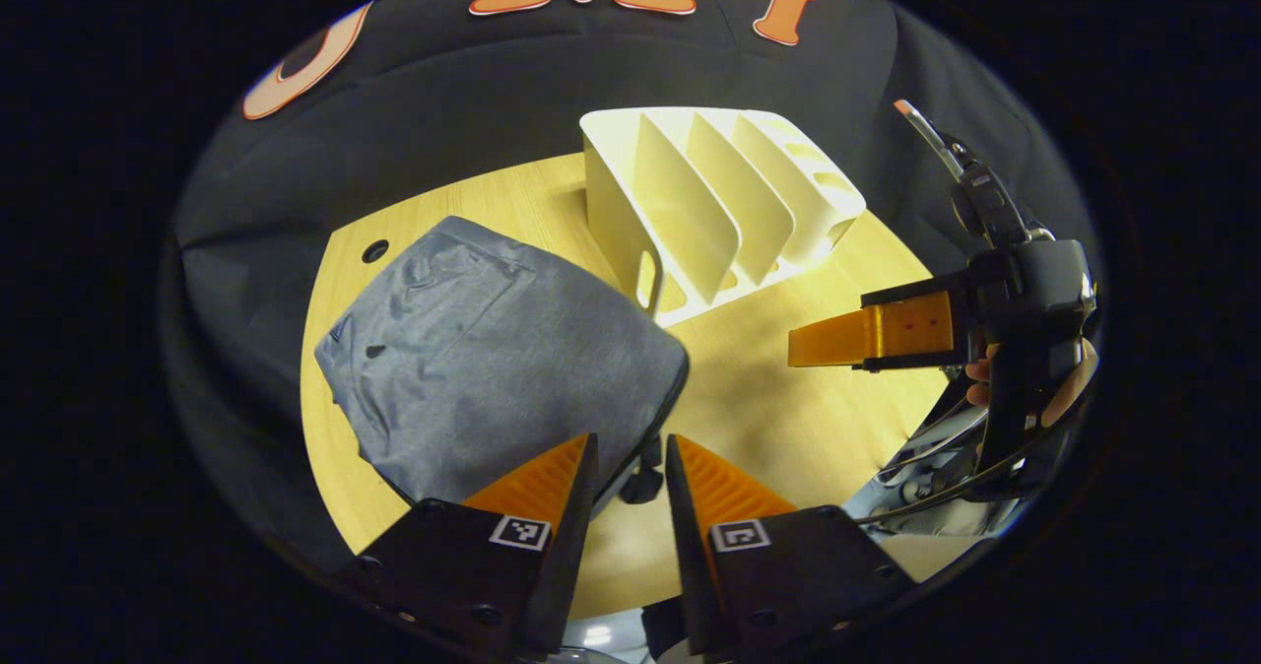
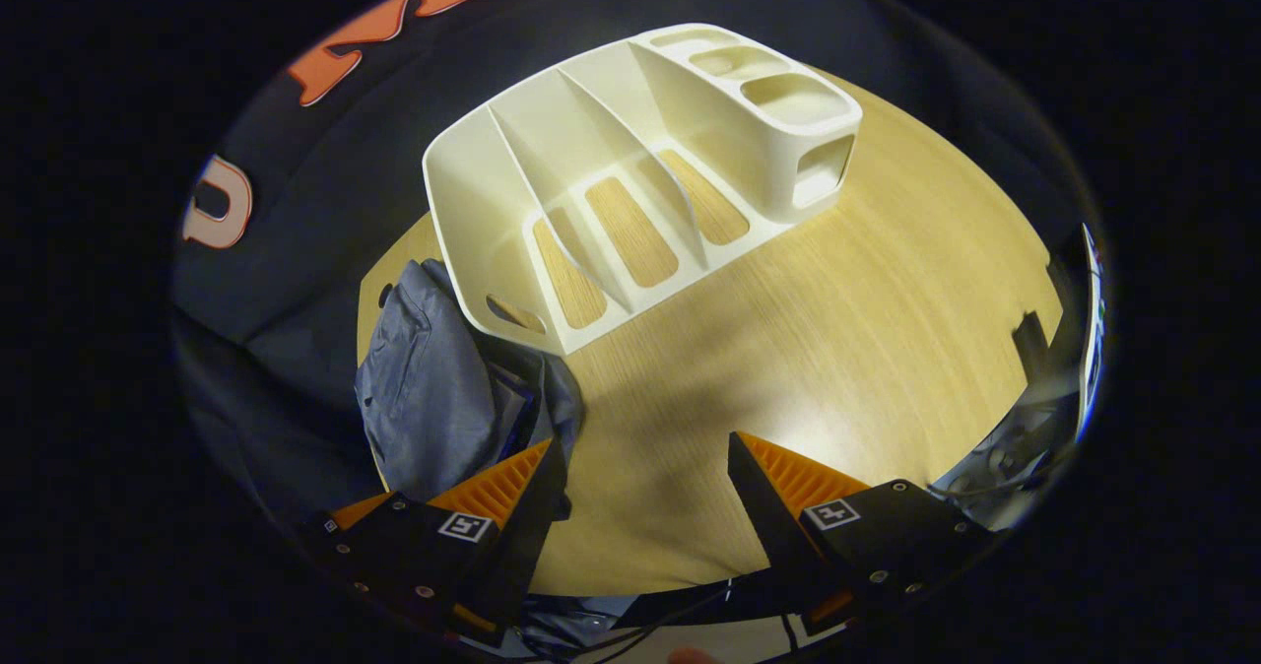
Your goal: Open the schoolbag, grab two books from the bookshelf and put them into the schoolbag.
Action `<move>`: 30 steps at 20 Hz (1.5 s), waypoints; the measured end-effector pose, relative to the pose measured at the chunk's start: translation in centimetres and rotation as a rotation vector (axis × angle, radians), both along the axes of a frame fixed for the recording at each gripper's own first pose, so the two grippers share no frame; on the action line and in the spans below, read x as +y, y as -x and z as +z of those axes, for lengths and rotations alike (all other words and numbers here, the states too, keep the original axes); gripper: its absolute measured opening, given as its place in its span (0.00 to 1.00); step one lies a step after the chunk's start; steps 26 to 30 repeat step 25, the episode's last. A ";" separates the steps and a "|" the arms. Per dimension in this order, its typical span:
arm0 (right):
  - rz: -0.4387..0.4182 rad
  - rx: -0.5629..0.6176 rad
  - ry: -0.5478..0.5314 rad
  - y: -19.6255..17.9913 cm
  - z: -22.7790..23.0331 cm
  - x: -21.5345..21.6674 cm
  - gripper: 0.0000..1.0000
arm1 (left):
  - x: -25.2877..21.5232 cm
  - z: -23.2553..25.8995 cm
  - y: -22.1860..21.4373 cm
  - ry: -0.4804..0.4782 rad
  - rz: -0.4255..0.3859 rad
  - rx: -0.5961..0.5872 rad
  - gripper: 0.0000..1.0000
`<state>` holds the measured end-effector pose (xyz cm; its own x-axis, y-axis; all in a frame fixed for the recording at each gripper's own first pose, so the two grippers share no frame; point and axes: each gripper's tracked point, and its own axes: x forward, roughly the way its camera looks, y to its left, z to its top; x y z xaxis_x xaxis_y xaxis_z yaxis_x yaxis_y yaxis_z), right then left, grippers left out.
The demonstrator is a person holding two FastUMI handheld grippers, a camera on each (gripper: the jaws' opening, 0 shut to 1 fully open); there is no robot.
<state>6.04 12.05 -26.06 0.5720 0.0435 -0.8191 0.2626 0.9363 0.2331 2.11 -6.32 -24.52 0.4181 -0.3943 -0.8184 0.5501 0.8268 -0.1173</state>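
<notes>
Where the left gripper view begins, the left gripper [image 1: 630, 467] hangs with its jaws narrow and nothing between them, just above the near edge of the grey schoolbag [image 1: 493, 378], which lies flat on the table [image 1: 788, 418]. In the right gripper view, the right gripper [image 2: 640, 477] stands wide and unladen over bare wood. Beyond the bag, the white bookshelf [image 2: 630, 162] shows slots without books.

text: none readable | markers: square black-and-white coded tags on both fingers of left claw [image 1: 630, 447] and both fingers of right claw [image 2: 645, 457], patterns only, no letters or numbers | schoolbag [image 1: 493, 368]: small dark patch, too small to read | bookshelf [image 2: 630, 162]: plain
</notes>
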 end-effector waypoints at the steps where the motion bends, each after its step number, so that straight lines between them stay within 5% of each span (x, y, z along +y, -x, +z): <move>1: 0.021 -0.022 0.029 -0.2 1.0 -0.9 0.99 | -0.9 0.5 0.1 0.015 0.016 -0.010 0.50; 4: 0.073 -0.127 0.093 -1.2 5.5 -3.1 0.99 | -3.6 2.6 -1.5 0.051 0.094 -0.110 0.99; 10: 0.116 -0.482 0.269 -3.7 17.7 -7.1 0.98 | -6.2 11.8 -4.3 0.113 0.198 -0.437 1.00; 17: 0.148 -0.919 0.385 -0.8 29.4 -7.6 0.98 | -8.0 21.3 -6.6 0.266 0.267 -0.772 0.99; 21: 0.163 -1.009 0.408 0.9 31.0 -7.2 0.97 | -7.9 24.0 -6.4 0.274 0.279 -0.875 0.99; 30: 0.148 -0.982 0.339 0.9 29.8 -6.3 0.97 | -6.8 24.4 -6.0 0.252 0.283 -0.870 0.98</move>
